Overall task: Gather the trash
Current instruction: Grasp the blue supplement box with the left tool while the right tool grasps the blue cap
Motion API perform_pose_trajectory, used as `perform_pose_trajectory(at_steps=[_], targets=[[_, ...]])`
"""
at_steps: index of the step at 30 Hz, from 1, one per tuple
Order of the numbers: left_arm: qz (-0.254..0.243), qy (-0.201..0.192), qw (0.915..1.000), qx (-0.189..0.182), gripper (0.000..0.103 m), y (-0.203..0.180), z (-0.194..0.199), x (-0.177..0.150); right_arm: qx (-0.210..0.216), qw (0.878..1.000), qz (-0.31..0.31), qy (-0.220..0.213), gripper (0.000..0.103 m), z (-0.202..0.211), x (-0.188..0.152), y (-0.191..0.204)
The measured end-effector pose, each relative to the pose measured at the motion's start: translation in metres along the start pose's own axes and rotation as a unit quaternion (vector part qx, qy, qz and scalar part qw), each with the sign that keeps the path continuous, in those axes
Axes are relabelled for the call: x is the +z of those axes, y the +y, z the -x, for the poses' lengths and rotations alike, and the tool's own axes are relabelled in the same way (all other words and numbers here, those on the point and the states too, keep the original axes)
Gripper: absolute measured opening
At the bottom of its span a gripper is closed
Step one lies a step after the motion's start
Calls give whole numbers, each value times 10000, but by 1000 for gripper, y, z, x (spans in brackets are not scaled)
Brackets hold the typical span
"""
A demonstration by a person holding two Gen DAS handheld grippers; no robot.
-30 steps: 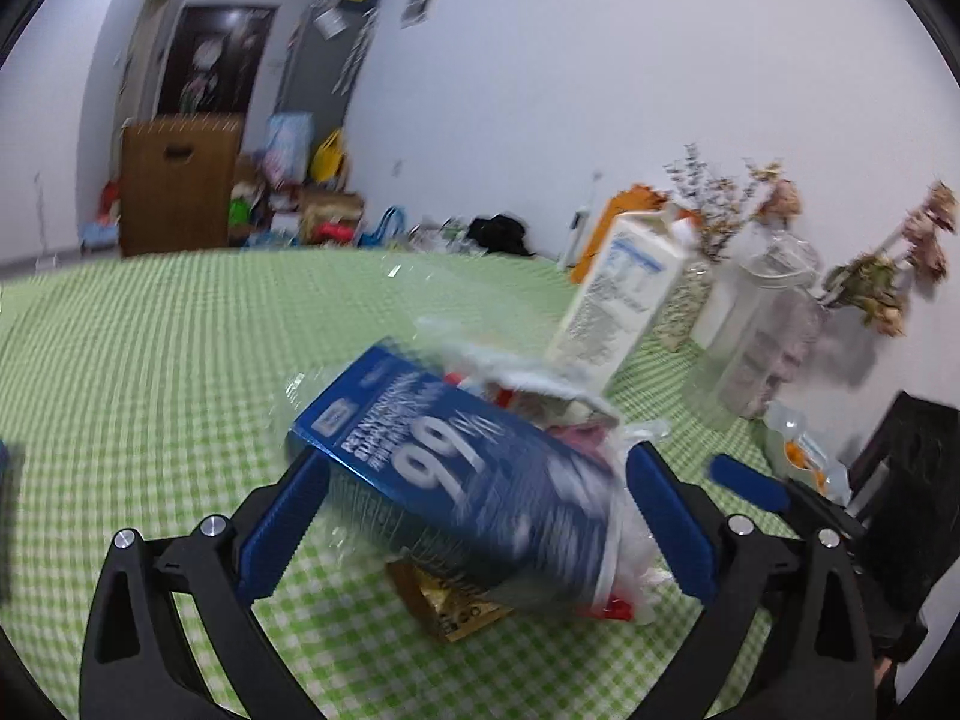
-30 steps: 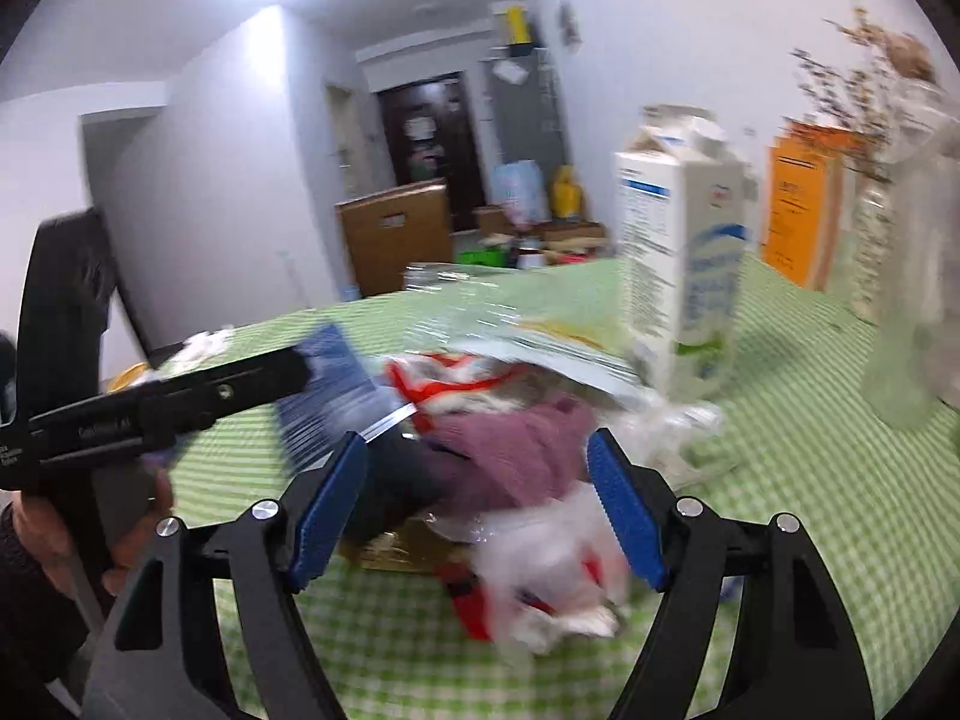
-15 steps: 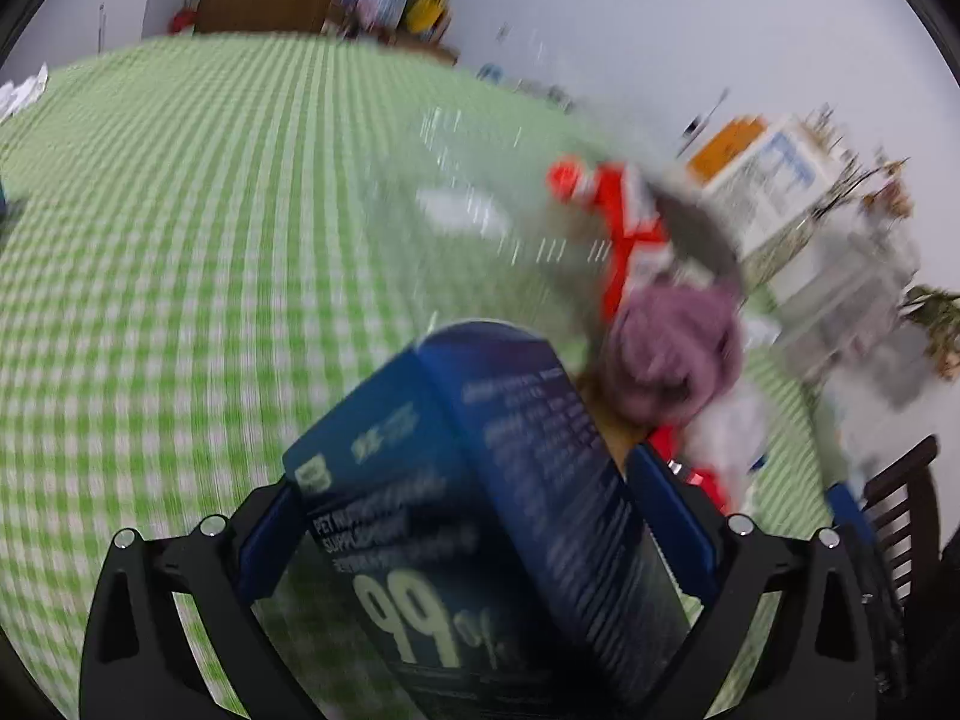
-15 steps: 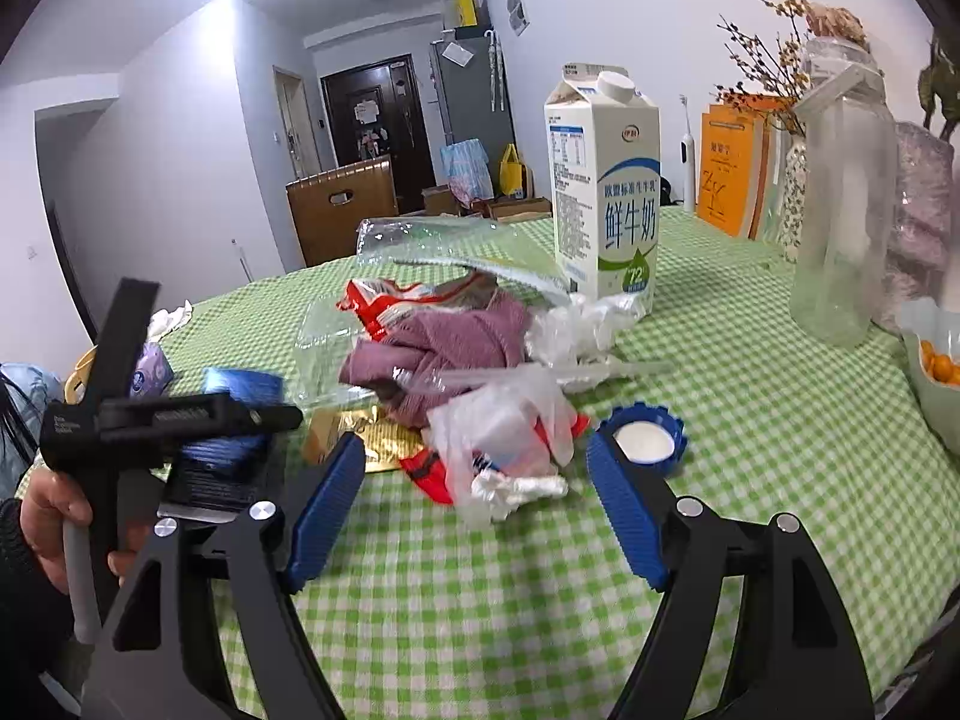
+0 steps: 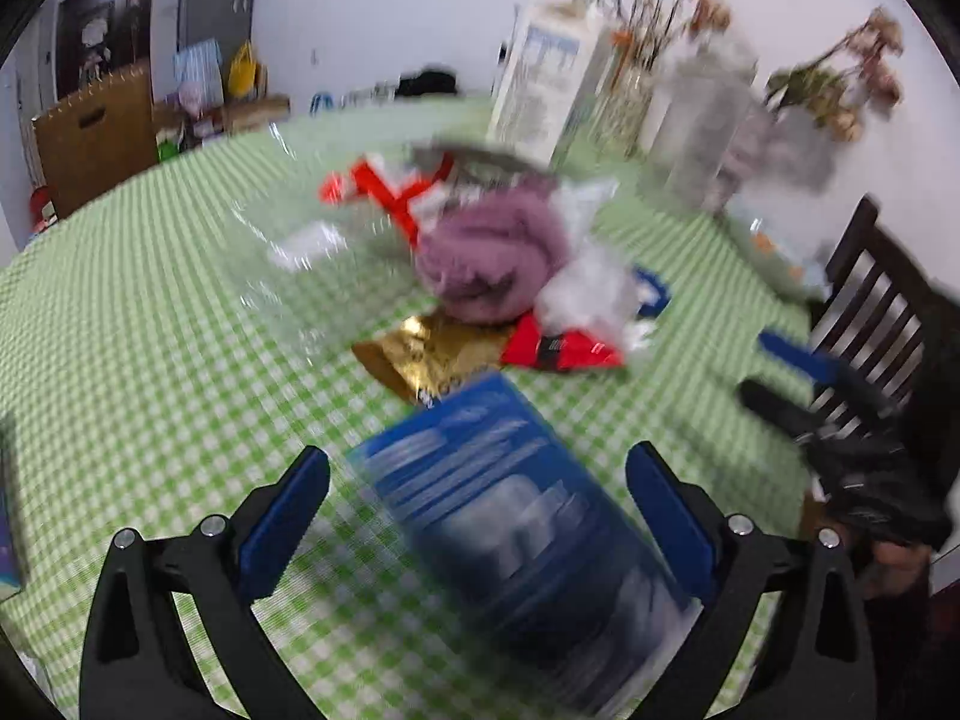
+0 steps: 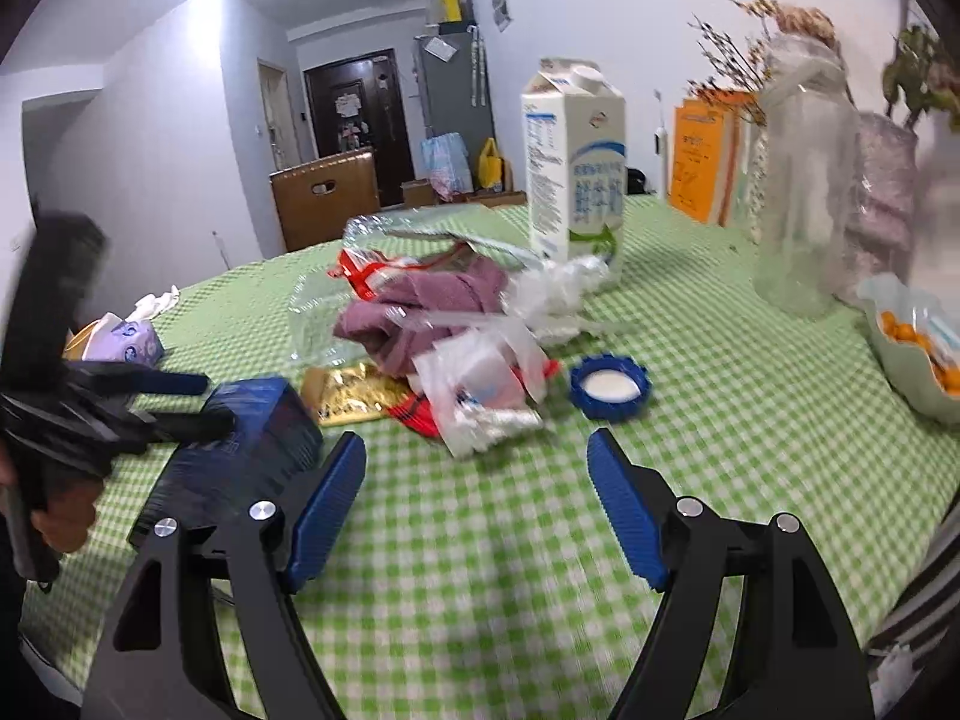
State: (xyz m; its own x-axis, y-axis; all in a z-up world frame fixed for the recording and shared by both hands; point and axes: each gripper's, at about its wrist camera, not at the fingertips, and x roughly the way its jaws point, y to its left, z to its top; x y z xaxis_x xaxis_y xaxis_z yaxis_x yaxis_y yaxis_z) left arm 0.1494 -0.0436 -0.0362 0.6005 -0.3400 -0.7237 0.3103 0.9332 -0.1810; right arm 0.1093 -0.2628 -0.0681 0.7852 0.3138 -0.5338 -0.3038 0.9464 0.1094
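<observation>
left wrist view has the blue box (image 5: pixel 510 516) sitting between the fingers of the left gripper (image 5: pixel 480 498), its long axis running roughly along the line the fingers point, far end aimed at the trash pile. the picture is smeared and gaps show on both sides of the box, so i cannot tell whether the pads are pressing on it or standing off. over on the right wrist view, the right gripper (image 6: pixel 477 498) has its fingers spread wide with nothing between them, only bare green checked tablecloth (image 6: pixel 480 570). and here's the geometry that matters: the trash pile, purple cloth (image 6: pixel 420 312), clear plastic bag (image 6: pixel 480 384), gold wrapper (image 6: pixel 348 390), lies straight ahead of the right fingers, toward the middle of the table, with the blue cap (image 6: pixel 609 387) just right of it. the free hand is the right one, and by my read it's the better placed to go for the pile.
</observation>
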Motion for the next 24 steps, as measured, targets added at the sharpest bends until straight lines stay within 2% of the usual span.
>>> perform_pose_trajectory(at_steps=[2,4,6,9,10,11,13,15,16,19,20,21,24], targets=[[297,-100,9994,143,96,7,12,-5,-30,10000,-58,68,74,0,-6,-3],[687,63,9975,155,96,17,14,-11,-23,9999,-112,87,74,1,-11,-5],[1241,210,9920,-30,96,16,16,-23,-15,9998,-151,93,74,1,-13,-7],[1431,262,9881,-498,96,3,4,-36,-44,9998,-185,103,74,-1,-15,-10],[1454,222,9876,-552,96,-6,0,-35,-78,9997,-193,98,74,0,-15,-11],[1493,185,9877,-433,96,-12,-2,-34,-81,9997,-196,79,74,2,-16,-11],[1426,117,9895,-188,96,-23,-10,-30,-109,9998,-161,51,74,6,-16,-12],[1086,296,9930,348,96,-40,-27,-22,-208,9997,-97,27,74,11,-17,-13],[1007,457,9922,576,96,-44,-35,-21,-284,9996,-80,22,74,14,-19,-16],[733,468,9948,539,95,-47,-40,-24,-448,9989,-163,13,74,21,-23,-26],[574,414,9961,532,86,-48,-39,-24,-483,9986,-197,22,74,22,-25,-30],[344,311,9972,580,72,-49,-34,-25,-522,9984,-215,36,74,23,-26,-33],[-123,180,9980,585,66,-43,-23,-28,-613,9977,-251,163,74,14,-25,-39]])
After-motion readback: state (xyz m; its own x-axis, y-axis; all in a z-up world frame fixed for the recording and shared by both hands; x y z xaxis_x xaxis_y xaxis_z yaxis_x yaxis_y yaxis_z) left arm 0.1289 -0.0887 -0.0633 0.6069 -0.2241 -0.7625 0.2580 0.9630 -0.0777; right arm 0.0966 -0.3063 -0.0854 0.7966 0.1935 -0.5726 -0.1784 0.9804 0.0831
